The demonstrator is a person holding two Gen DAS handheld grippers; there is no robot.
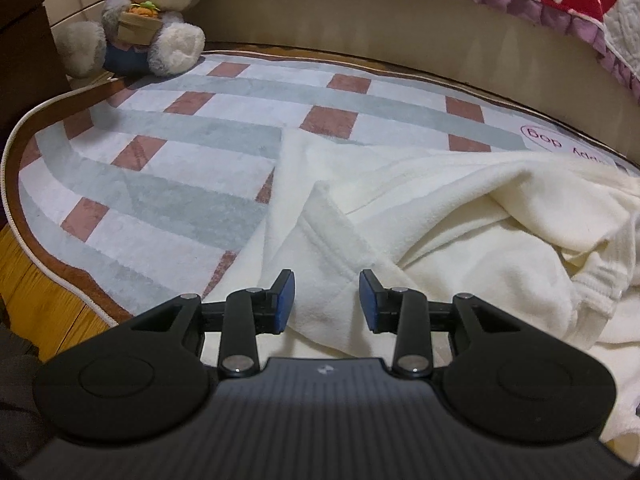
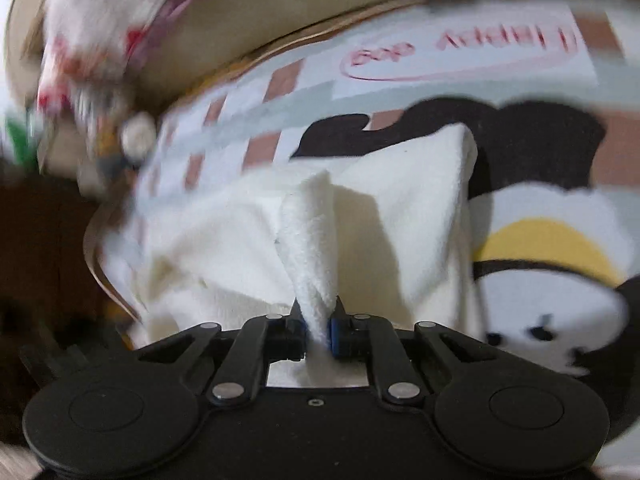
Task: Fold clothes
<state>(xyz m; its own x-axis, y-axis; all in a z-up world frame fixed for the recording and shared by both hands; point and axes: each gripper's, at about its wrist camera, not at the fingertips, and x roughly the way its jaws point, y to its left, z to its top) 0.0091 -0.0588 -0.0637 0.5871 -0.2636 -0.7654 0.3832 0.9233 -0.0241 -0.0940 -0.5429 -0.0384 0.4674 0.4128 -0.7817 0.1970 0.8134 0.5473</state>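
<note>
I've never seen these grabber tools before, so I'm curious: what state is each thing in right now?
Left gripper: open, fingers either side of a cloth edge, not gripping.
Right gripper: shut on a pinched fold.
Cream garment: rumpled, partly spread on the rug.
Checked rug: flat.
Plush rabbit: sitting upright.

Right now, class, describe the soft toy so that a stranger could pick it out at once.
Start from the checked rug on the floor and follow it to its far left corner. There sits a grey and white plush rabbit with a pink nose, the only toy in view, hugging a small box topped with an orange carrot.
</note>
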